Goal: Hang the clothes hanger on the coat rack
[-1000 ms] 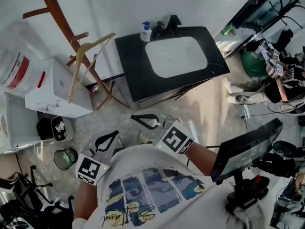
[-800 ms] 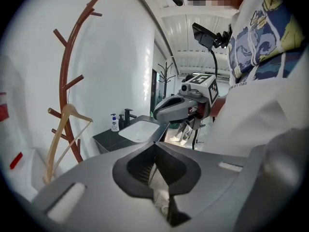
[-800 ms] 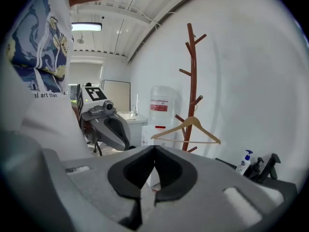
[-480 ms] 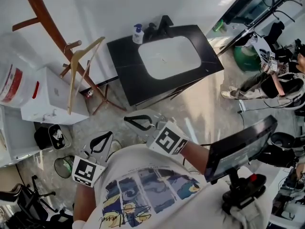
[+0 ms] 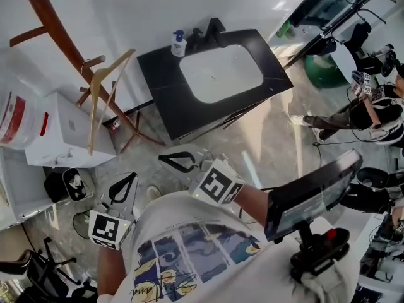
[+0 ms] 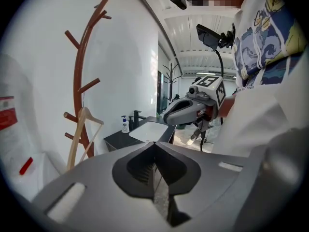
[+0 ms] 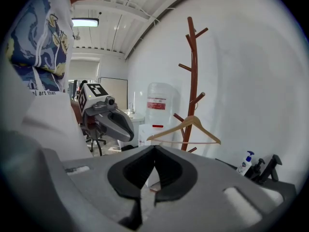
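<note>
Wooden hanger (image 5: 93, 113) hung by hook on lower peg of coat rack (image 5: 56, 31). Left tongs (image 5: 124, 187) and right tongs (image 5: 172, 161) both clenched, empty, well apart from rack. Task looked done; best practice: avoid knocking hanger.

Bright, even indoor light all round. Ceiling lamp (image 7: 85, 22) glows top left in right gripper view, blown out. Glare streak on glossy floor (image 5: 249, 163) in head view; shadows soft, faint. Both gripper views fisheye w/ black corners; coat rack (image 6: 78, 71) bows near left gripper view's edge. Close foreground soft, bg sharper. Head view a bit smeared at edges.
</note>
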Motion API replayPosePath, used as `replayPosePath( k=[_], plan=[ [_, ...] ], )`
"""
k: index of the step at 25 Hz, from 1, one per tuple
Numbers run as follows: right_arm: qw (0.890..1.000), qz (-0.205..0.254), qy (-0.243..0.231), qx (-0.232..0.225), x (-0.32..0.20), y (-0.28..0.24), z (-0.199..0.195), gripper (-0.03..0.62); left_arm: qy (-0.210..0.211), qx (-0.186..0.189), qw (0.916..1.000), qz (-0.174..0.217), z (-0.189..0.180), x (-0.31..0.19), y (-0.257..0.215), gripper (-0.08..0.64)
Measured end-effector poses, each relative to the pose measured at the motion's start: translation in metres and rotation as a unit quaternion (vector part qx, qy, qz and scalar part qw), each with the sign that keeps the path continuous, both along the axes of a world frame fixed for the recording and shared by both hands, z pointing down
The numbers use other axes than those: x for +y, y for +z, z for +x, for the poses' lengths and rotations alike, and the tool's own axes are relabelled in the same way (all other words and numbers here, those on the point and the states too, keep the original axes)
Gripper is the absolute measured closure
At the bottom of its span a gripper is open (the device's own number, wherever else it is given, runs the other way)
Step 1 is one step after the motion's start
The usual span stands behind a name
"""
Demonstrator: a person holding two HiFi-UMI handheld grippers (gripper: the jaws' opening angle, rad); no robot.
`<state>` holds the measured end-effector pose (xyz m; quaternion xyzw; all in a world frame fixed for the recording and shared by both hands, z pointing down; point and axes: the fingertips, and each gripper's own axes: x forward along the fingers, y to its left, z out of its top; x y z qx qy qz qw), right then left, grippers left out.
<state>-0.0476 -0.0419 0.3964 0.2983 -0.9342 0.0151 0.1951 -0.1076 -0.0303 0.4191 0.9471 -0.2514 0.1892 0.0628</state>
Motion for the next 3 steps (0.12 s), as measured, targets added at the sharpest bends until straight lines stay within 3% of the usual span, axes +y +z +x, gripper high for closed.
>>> replayPosePath(
  k=[3],
  plan=[
    [1.000, -0.001, 0.003, 0.002, -0.0033, 0.0022, -0.0036, 0.591, -0.023, 0.005, 0.9997, 0.004, -0.0111, -0.0089, -0.0074, 0.557]
  ],
)
